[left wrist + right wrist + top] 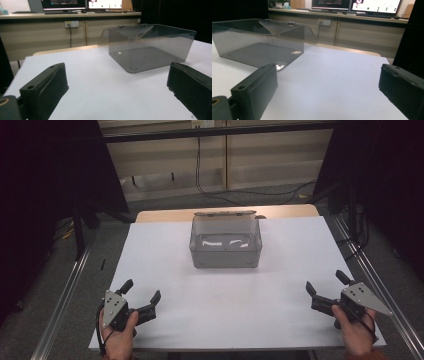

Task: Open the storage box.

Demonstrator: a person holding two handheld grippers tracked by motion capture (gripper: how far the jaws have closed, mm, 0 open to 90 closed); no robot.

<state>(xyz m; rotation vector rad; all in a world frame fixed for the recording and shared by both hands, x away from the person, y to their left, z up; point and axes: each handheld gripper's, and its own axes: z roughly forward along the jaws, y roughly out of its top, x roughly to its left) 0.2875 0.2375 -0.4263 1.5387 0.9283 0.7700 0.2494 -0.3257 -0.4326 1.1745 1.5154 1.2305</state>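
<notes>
While both tools gape near corners, the clear box sits well apart.

A: Clear box — white bits inside in the high view, too small to tell what they are. Hinge hardware on the back rim, too small too.

B: Left gripper view: right jaw cut by the right and bottom edges, left jaw cut at the bottom. Monitors cropped by the top edge, screens unreadable.

A: Same in the right gripper view, both jaws cropped. Box's left end runs off the frame.

B: High view: both forearms cut off at the bottom edge. Side areas too dark.
</notes>
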